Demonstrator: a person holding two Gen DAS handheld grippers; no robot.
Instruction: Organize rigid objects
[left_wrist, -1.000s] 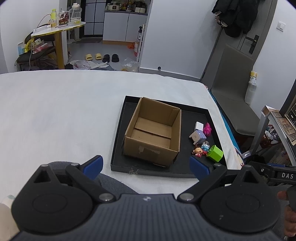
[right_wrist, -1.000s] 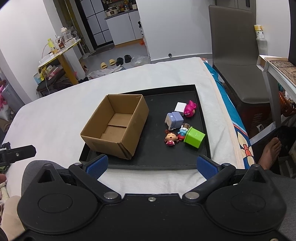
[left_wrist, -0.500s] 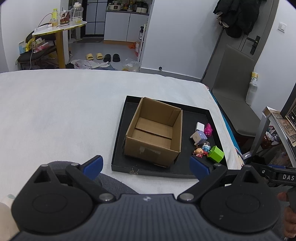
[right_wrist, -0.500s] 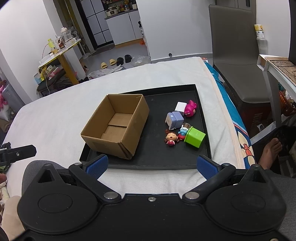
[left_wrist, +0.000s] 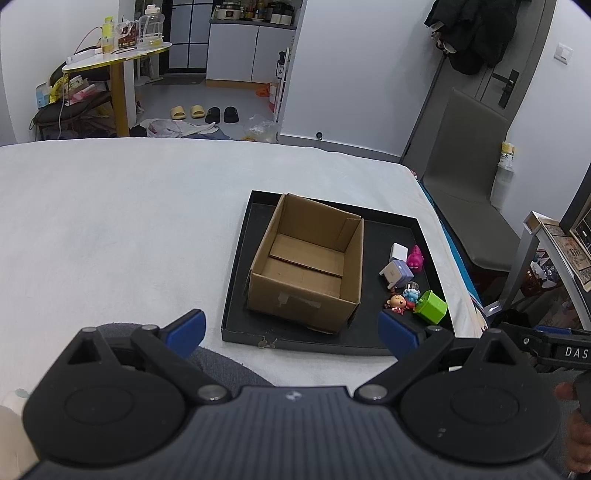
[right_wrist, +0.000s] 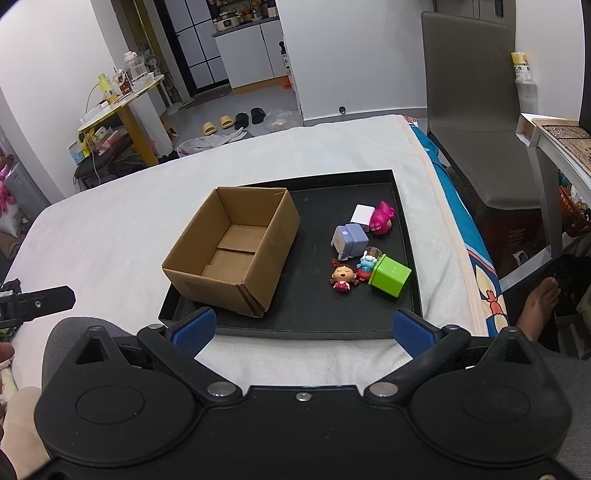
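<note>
An open, empty cardboard box (left_wrist: 308, 264) (right_wrist: 232, 249) stands on the left part of a black tray (left_wrist: 373, 334) (right_wrist: 317, 317). To its right on the tray lie small toys: a green cube (right_wrist: 389, 276) (left_wrist: 430, 307), a doll with a red dress (right_wrist: 343, 277) (left_wrist: 397, 302), a blue figure (right_wrist: 366, 263), a lilac block (right_wrist: 351, 240) (left_wrist: 397, 272), a white block (right_wrist: 362, 214) and a pink figure (right_wrist: 383, 218) (left_wrist: 415, 257). My left gripper (left_wrist: 291, 330) and right gripper (right_wrist: 303, 330) are both open and empty, held short of the tray's near edge.
The tray rests on a white bedsheet (left_wrist: 110, 221). A grey chair (right_wrist: 469, 122) stands beyond the bed's right side, a shelf (right_wrist: 557, 136) further right. A person's bare foot (right_wrist: 537, 306) is on the floor at the right. A yellow table (left_wrist: 118, 62) stands far left.
Both views have drifted only slightly; the box and toys stay where they were and both grippers remain open.
</note>
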